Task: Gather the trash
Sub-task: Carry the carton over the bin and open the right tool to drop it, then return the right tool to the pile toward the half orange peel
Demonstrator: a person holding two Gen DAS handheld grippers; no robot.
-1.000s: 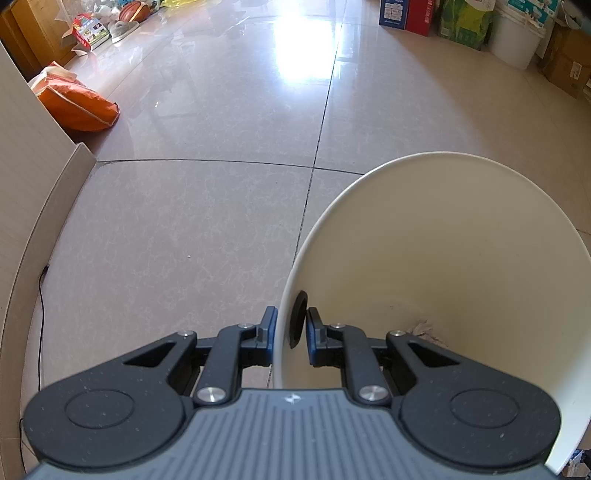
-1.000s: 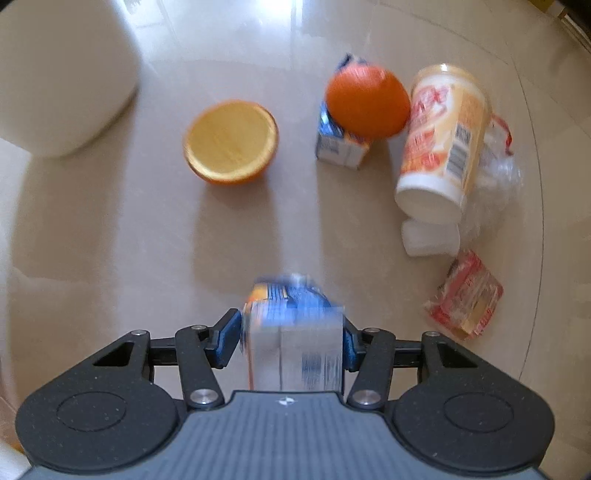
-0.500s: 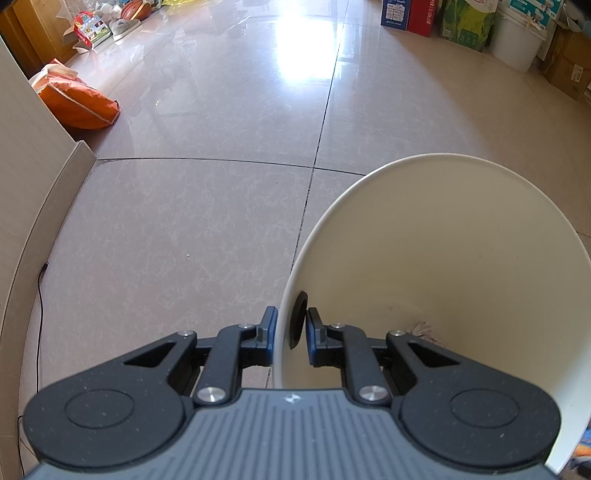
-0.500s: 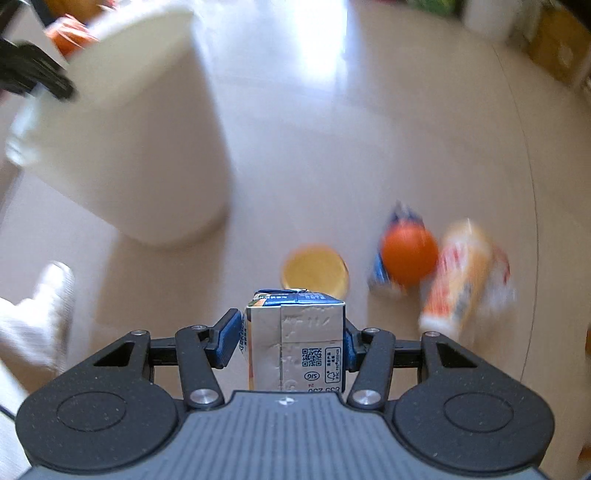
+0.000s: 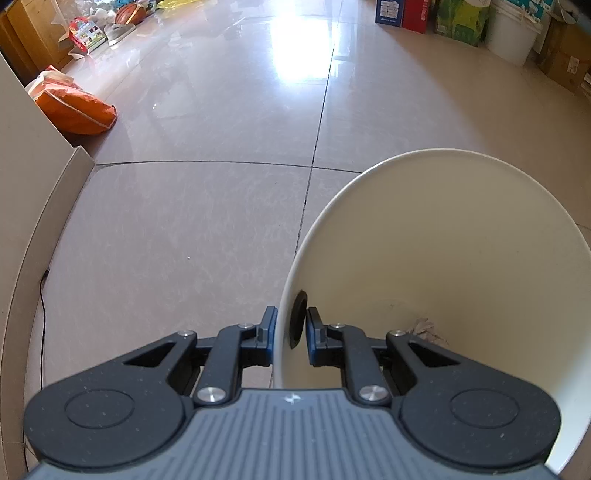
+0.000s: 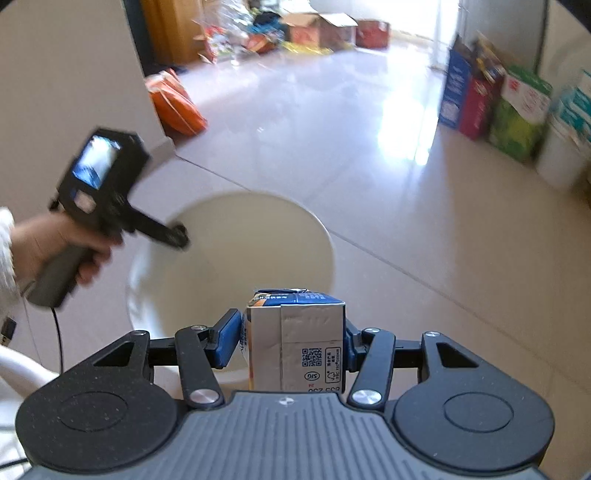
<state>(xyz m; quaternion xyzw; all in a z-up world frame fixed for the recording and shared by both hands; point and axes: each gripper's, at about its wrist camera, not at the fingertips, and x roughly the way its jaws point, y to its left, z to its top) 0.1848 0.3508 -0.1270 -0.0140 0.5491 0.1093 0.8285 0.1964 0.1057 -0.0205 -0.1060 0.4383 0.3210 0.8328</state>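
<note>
My left gripper [image 5: 290, 328] is shut on the rim of a white trash bin [image 5: 461, 258], one finger outside the wall and one inside. A bit of crumpled paper [image 5: 424, 326] lies inside the bin. In the right wrist view my right gripper [image 6: 291, 332] is shut on a small drink carton [image 6: 297, 339], blue on top with a QR code on its side. The carton hangs at the near edge of the bin [image 6: 236, 236], whose opening faces me. The left gripper [image 6: 177, 234], held by a hand [image 6: 55, 247], grips the bin's left rim.
An orange bag [image 5: 74, 107] lies by a wall corner at the left. Boxes and a white bucket [image 5: 511, 35] line the far right wall. Cardboard boxes and clutter [image 6: 295, 29] sit at the far end of the tiled floor. A black cable [image 5: 40, 295] runs along the left wall.
My right gripper has lifted the carton off the floor, away from the oranges and cup, and swung it over to the bin's opening. The left gripper and bin have stayed almost still.
</note>
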